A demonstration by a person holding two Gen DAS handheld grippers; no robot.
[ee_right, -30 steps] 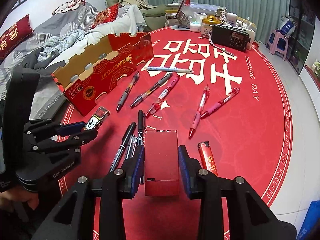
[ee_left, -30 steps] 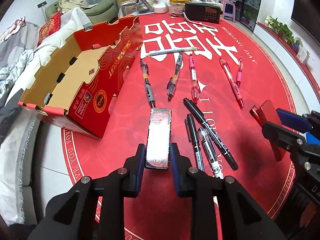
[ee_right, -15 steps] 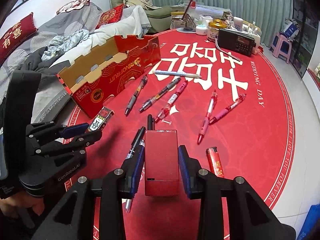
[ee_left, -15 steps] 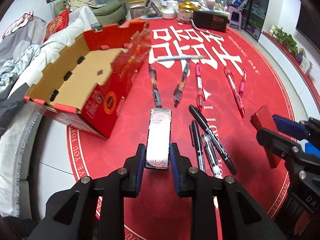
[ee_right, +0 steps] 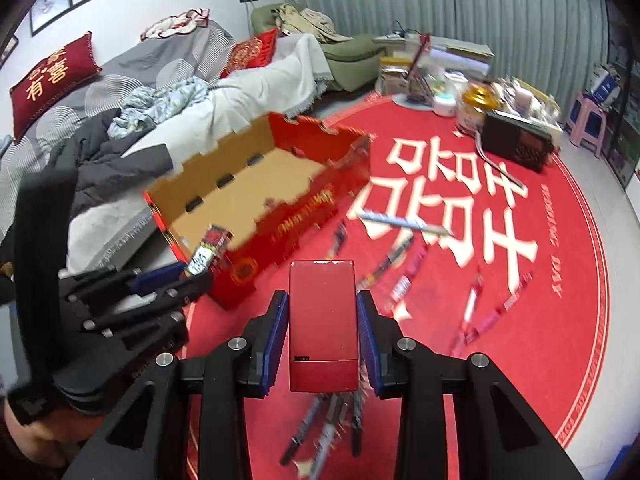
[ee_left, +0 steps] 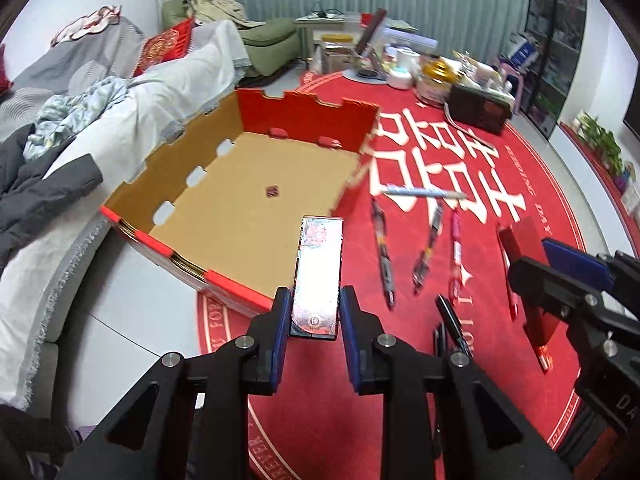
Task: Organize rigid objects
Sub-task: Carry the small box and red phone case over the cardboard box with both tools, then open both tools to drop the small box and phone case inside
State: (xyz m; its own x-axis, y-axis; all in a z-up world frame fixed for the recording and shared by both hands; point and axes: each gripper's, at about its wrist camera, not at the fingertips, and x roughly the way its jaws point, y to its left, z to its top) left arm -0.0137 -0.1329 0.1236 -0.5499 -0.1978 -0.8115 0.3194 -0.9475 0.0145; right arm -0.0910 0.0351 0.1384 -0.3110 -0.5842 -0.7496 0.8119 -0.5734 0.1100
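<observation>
left tongs (ee_left: 313, 311) pinch narrow printed box (ee_left: 319, 276) by its long sides, over cardboard tray (ee_left: 256, 184) corner | right tongs (ee_right: 323, 339) pinch plain red box (ee_right: 322, 320) likewise, beside tray | both boxes likely light, stiff, smooth-faced; grip low on flat sides

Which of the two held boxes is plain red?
The one in the right tool: the plain red box. The left tool's patterned box is pale with printed ends.
</observation>
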